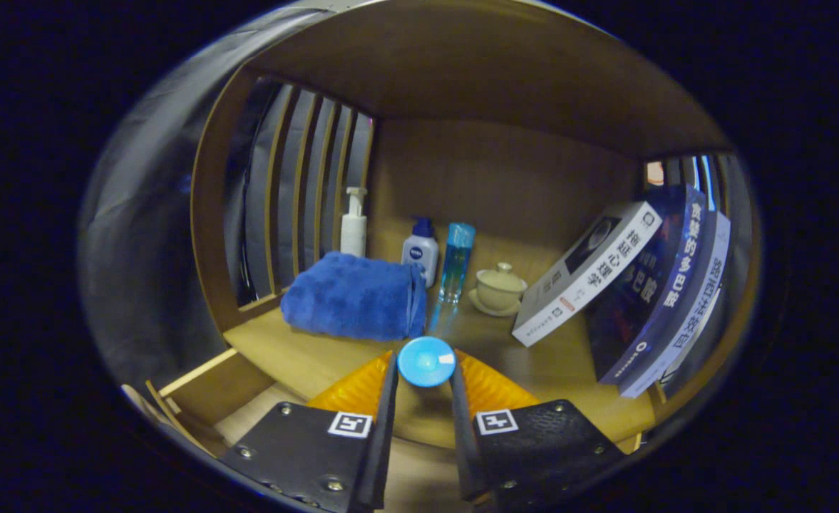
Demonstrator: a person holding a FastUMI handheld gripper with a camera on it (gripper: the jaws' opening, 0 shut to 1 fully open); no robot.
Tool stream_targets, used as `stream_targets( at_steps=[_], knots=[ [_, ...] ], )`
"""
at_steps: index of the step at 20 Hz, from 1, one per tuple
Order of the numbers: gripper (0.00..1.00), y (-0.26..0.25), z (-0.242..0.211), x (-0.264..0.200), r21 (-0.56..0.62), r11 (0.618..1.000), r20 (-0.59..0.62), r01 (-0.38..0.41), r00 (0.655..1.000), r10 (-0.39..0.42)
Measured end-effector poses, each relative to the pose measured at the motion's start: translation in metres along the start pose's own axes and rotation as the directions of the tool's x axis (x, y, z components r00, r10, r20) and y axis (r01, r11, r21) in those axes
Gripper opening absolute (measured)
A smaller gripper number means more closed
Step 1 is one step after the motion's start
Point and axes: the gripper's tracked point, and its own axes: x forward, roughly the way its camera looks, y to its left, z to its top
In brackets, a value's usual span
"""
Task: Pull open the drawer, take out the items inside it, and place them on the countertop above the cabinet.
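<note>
Fingers (389,388) of our gripper (425,370) pinch a round blue-capped item (426,361) between their tips, held over the near edge of the wooden countertop (305,360), with the opened drawer (209,390) low at the near left. Farther back on the countertop we see a folded blue towel (351,296) at the left, a white pump bottle (353,224), a lotion bottle (420,251), a clear blue bottle (456,261) and a lidded cup (499,288) behind it, and leaning books (647,285) at the right

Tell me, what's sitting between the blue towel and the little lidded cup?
In the gripper view, two bottles stand between the blue towel and the lidded cup: a white lotion bottle and a clear blue bottle. The gripper holds a blue-capped bottle.
</note>
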Motion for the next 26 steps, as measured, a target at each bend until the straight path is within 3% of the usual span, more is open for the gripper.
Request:
stream_targets(
  at_steps=[6, 10, 15, 26],
  knots=[
    [0.39, 0.003, -0.036, 0.043, 0.096, 0.995, -0.174, 0.025, 0.985, -0.008],
    [0.40, 0.004, -0.031, 0.047, 0.126, 0.991, -0.171, 0.051, 0.985, -0.029],
    [0.98, 0.008, -0.011, 0.021, 0.097, 0.995, -0.091, 0.020, 0.996, -0.011],
    [0.98, 0.007, 0.007, -0.024, 0.117, 0.993, -0.015, -0.017, 1.000, 0.019]
  ],
)
